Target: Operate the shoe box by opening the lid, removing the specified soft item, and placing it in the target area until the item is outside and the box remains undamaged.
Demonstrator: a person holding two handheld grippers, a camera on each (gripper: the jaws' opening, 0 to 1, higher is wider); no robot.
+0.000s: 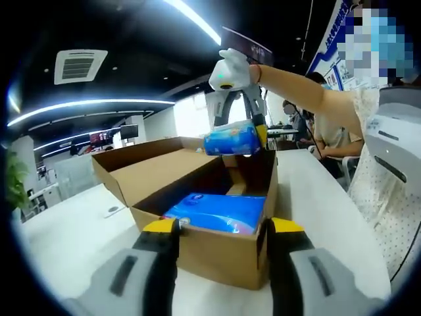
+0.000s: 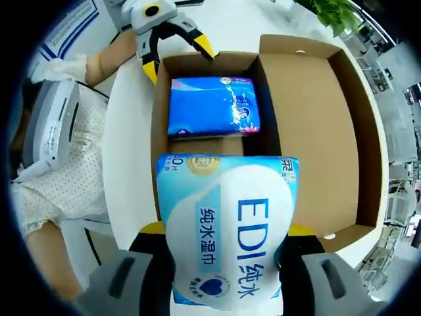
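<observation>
Glossy soft wipes pack [image 2: 227, 230] clamped in right tool [image 2: 223, 234] above cardboard box [image 2: 322, 131].

Left tool [image 1: 223, 227] & right tool [image 2: 225, 232]: grey bodies w/ yellow-tipped black jaws; person wears white dotted top.

one shoe box [image 2: 316, 131], two wipe packs [image 2: 227, 230] [image 2: 212, 105]

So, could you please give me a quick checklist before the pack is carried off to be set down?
1. Right tool shut on the wipes pack: ok.
2. Pack lifted above the shoe box: ok.
3. Lid folded open: ok.
4. Left tool open at the box's near wall: ok.
5. Box undamaged: cannot tell.
6. Blue pack lying in the box: ok.
</observation>
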